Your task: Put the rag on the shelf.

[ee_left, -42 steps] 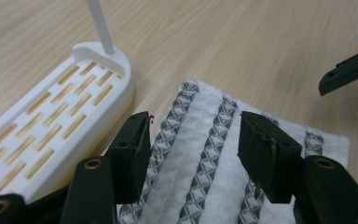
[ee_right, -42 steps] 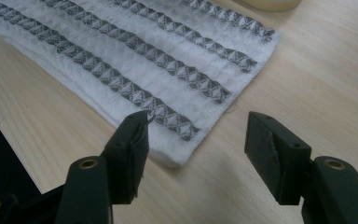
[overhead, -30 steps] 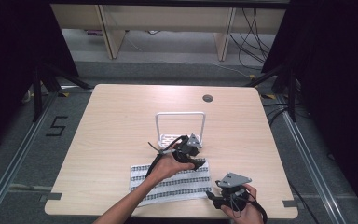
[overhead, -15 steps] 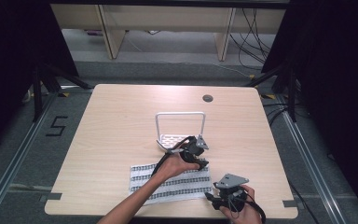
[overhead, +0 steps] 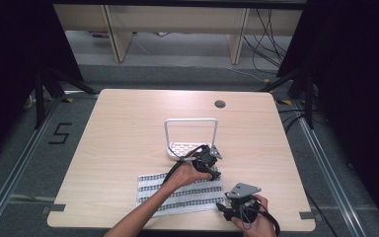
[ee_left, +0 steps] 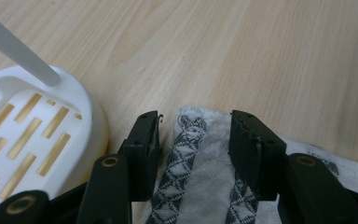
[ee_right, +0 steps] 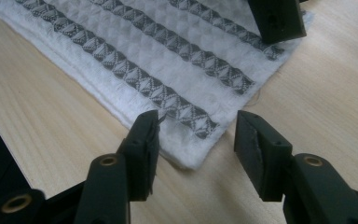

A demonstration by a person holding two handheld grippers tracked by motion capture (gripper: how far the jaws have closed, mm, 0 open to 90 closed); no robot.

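Two hand-held grippers are working at the right end of a striped towel (overhead: 180, 192) that is lying flat near the front edge of a light wooden table (overhead: 128, 128). The left gripper (overhead: 212, 165) is reaching over the towel's far right corner, its jaws standing apart; in the left gripper view (ee_left: 193, 140) they are straddling that corner, with white cloth and a grey patterned stripe showing between them. The jaws are not pressing together on the fabric. The right gripper (overhead: 227, 207), carrying a grey three-cornered plate on top, is sitting just off the towel's near right corner. In the right gripper view (ee_right: 196, 140) its jaws are also spread wide, with the towel's corner edge lying between them and bare wood under the right jaw. At the top of that view, a black jaw of the other gripper is showing over the towel's far edge.

A white basket (overhead: 190, 140) with a slotted floor and a tall hoop handle is standing just beyond the towel, near the table's middle; in the left gripper view (ee_left: 32, 130) its rounded wall is sitting just beside the left jaw. The person's forearms are coming in from the bottom of the high view.
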